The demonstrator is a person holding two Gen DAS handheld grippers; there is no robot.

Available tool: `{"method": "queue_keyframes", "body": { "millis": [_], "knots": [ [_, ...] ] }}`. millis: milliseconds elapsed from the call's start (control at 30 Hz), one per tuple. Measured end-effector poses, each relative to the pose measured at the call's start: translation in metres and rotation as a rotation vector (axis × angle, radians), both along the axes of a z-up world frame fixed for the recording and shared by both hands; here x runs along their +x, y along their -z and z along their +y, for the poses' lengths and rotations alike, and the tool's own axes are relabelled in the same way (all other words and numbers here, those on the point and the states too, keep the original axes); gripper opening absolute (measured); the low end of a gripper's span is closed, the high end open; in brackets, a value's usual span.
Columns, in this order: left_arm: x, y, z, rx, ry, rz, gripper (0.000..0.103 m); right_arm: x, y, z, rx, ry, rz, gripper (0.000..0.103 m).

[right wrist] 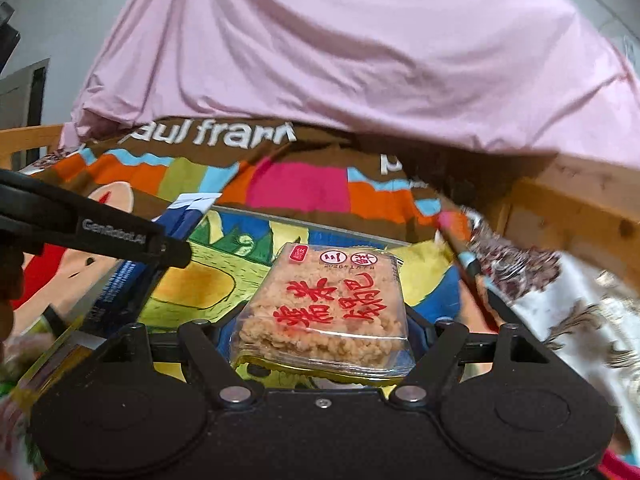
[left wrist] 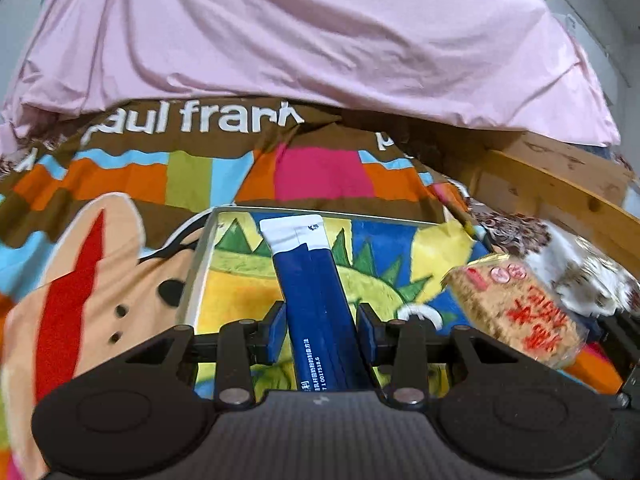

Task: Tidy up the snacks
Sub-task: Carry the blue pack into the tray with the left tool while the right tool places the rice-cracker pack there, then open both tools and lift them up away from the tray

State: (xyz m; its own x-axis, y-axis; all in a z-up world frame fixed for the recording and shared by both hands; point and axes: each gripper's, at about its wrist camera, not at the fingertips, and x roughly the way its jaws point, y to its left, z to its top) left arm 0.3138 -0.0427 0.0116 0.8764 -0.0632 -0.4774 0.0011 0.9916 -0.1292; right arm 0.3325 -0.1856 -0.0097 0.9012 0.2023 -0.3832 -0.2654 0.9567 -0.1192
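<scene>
My left gripper (left wrist: 322,330) is shut on a long dark-blue snack packet (left wrist: 316,300) with a white top end, held over a shallow tin tray (left wrist: 200,264) with a bright cartoon picture inside. My right gripper (right wrist: 324,334) is shut on a clear-wrapped rice cracker block (right wrist: 330,308) with red lettering, also over the tray (right wrist: 224,272). In the left wrist view the cracker block (left wrist: 516,312) shows at the right. In the right wrist view the left gripper's arm (right wrist: 92,236) and the blue packet (right wrist: 128,280) show at the left.
The tray lies on a colourful "paul frank" bedspread (left wrist: 180,176). A pink quilt (left wrist: 320,40) is heaped behind it. A wooden bed rail (left wrist: 568,196) runs along the right, with a patterned white cloth (right wrist: 568,300) beside it. More packets lie at the lower left (right wrist: 48,364).
</scene>
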Motion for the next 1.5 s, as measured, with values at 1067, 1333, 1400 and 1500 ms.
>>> {"method": "queue_keyframes", "body": {
  "millis": [1067,1333,1400,1500],
  "knots": [
    [-0.026,-0.031,0.028,-0.073,-0.085,0.009,0.088,-0.073,-0.091,-0.026,0.136,-0.036,0.004,0.101],
    [-0.139,-0.106,0.040,-0.082,-0.134,-0.115,0.098,-0.173,-0.180,-0.024,0.127,-0.121,-0.112,0.102],
    [-0.171,-0.125,0.042,-0.073,-0.139,-0.147,0.100,-0.198,-0.202,-0.025,0.117,-0.145,-0.133,0.102],
    [-0.215,-0.150,0.044,-0.063,-0.152,-0.186,0.102,-0.234,-0.234,-0.027,0.075,-0.199,-0.117,0.102]
  ]
}}
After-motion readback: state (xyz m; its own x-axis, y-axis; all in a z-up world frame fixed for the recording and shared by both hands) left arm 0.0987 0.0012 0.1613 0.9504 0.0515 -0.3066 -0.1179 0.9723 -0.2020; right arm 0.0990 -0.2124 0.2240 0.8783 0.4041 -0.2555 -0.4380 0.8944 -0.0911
